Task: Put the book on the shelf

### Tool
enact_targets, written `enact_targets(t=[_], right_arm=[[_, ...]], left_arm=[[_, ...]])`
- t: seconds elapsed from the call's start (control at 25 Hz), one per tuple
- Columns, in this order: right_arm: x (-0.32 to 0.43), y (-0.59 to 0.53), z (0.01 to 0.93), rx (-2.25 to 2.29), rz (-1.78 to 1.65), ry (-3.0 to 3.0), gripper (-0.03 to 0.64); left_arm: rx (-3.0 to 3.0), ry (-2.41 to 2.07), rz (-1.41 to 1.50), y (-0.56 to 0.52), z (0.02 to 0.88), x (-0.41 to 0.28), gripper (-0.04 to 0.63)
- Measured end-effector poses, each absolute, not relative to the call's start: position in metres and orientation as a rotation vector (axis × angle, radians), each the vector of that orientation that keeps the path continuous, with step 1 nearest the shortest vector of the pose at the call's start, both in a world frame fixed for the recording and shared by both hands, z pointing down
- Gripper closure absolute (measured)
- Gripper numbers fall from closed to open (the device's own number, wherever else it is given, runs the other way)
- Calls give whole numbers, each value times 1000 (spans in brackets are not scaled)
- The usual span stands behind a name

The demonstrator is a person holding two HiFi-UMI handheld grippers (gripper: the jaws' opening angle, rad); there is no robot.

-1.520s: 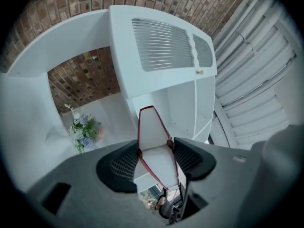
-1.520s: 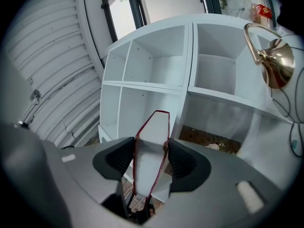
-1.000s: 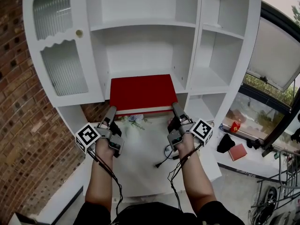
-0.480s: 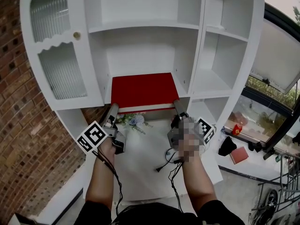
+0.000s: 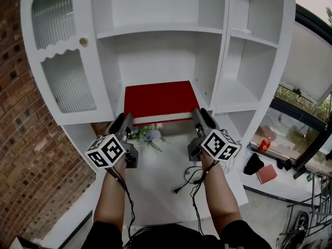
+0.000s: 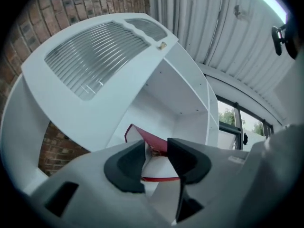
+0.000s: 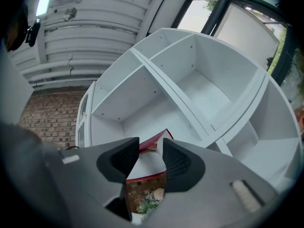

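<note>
A red book [image 5: 160, 101] lies flat on the middle shelf of the white cabinet [image 5: 218, 61], its front edge at the shelf's lip. My left gripper [image 5: 124, 122] points up at the book's front left corner and my right gripper [image 5: 200, 116] at its front right corner. Both sets of jaws are closing and hold nothing. In the left gripper view the book [image 6: 154, 141] shows beyond the gap of the left gripper [image 6: 156, 156]. In the right gripper view the book [image 7: 154, 141] also lies past the right gripper [image 7: 151, 156], apart from its pads.
A small bunch of flowers [image 5: 148, 135] lies on the white counter [image 5: 155, 180] under the shelf. A ribbed glass door [image 5: 67, 82] hangs at the left beside a brick wall [image 5: 26, 154]. A black cable [image 5: 187, 178] trails on the counter. A dark object [image 5: 253, 165] and a red item [image 5: 267, 174] sit at the right.
Both grippers have tilted upward, so their marker cubes now face the head camera. Their jaws have narrowed. The book has stayed on the shelf.
</note>
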State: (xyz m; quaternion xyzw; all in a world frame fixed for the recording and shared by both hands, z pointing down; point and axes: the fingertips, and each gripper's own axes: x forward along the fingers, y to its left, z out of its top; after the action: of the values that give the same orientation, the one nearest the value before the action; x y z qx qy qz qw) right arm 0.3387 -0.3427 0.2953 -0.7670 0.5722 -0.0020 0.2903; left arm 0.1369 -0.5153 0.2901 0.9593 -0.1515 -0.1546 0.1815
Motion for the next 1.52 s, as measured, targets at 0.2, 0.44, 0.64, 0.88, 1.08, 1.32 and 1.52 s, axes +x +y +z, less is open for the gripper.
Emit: enact_targets(t=[0.2,0.44,0.64,0.88,1.08,1.32,1.52], right_arm=[[342,-350,290,-2108,29,1563,482],[350,-356,284,-2158,44,1574,483],[361,-367,281,-2214,25,1570,483],[374,-382,282,-2262,-42,1576,482],[382,-391,282,-2349,-95,1568,480],[387,-397,283,-2347,-130,1550,479],[387,-397,278,-2335,-113,1547,479]], left_arm=[[2717,-397,-421,-520,288,146,446],[2737,-427,-394,-528,282,157,448],[2753,-444,-372,-537,279,166,445],[2803,-501,-324,-546,278,176,444],[2809,-525,-285,-554,278,184,443],[2818,-566,-266,-560,278,188,443],[2813,-603,-266,-560,274,188,443]])
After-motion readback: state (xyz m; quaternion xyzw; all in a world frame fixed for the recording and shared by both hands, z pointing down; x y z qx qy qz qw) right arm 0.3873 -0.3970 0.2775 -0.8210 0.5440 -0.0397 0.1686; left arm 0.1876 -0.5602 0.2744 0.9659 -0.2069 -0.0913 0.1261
